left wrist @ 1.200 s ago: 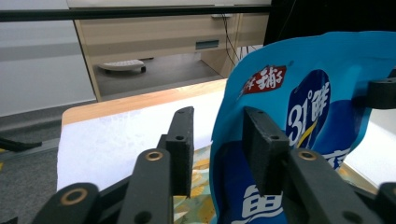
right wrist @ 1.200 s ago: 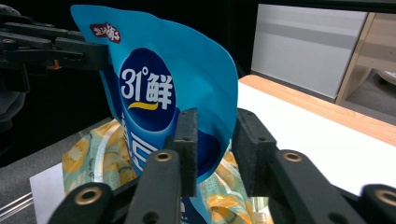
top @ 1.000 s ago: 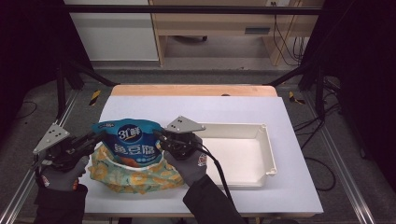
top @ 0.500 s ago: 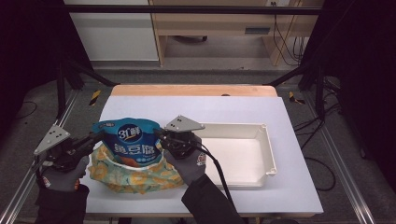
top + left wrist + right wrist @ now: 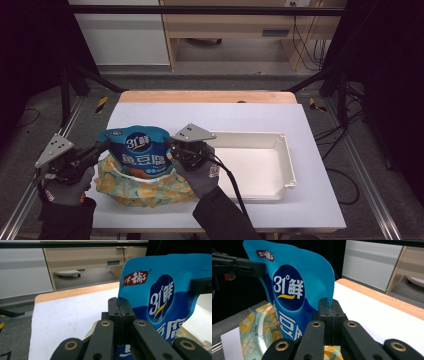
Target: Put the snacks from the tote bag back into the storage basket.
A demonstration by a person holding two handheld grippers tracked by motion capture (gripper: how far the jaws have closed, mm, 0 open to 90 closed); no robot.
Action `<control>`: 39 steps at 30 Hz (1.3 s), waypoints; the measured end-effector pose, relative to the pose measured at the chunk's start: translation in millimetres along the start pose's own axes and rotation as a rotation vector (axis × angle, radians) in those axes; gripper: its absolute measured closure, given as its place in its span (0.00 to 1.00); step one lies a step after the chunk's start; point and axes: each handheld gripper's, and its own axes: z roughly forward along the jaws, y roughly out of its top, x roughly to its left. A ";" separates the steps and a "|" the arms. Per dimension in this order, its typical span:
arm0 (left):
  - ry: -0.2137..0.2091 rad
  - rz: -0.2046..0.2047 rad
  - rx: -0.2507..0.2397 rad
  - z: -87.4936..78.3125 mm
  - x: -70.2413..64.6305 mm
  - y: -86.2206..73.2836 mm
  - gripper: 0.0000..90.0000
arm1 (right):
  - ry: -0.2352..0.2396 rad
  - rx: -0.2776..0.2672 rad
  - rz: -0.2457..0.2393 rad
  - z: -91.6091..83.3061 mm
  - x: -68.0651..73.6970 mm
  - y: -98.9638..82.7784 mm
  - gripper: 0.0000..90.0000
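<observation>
A: Where is the glossy blue plastic snack pouch (image 5: 138,152)?

B: Upright over the yellow-and-teal patterned open bag (image 5: 145,187) on the white bench (image 5: 260,120), left of the shallow white plastic tray (image 5: 280,165). The left gripper (image 5: 121,311) pinches the pouch's left edge; the right gripper (image 5: 329,312) pinches its right edge. Both pairs of jaws have just been closing and are clamped flat on the film.

A: Which step, then?

B: Probably gripping before a lift. Next, both hands should rise together, keeping the pouch taut, clear of the patterned bag.
</observation>
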 end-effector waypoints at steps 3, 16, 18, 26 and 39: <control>0.001 0.001 -0.012 -1.8 -0.8 1.2 1.00 | 0.002 -0.007 -0.004 -1.6 1.2 1.9 1.00; -0.001 0.013 -0.060 -14.0 -6.2 16.9 1.00 | 0.002 -0.035 -0.035 -13.0 4.2 19.3 1.00; 0.001 0.018 -0.065 -15.5 -7.3 20.4 1.00 | 0.001 -0.041 -0.040 -15.2 5.1 22.6 1.00; 0.006 0.027 -0.078 -20.6 -9.8 32.9 1.00 | 0.003 -0.063 -0.047 -21.1 6.0 33.5 1.00; 0.009 0.024 -0.090 -21.3 -8.8 43.3 1.00 | 0.002 -0.090 -0.060 -24.4 6.2 43.8 1.00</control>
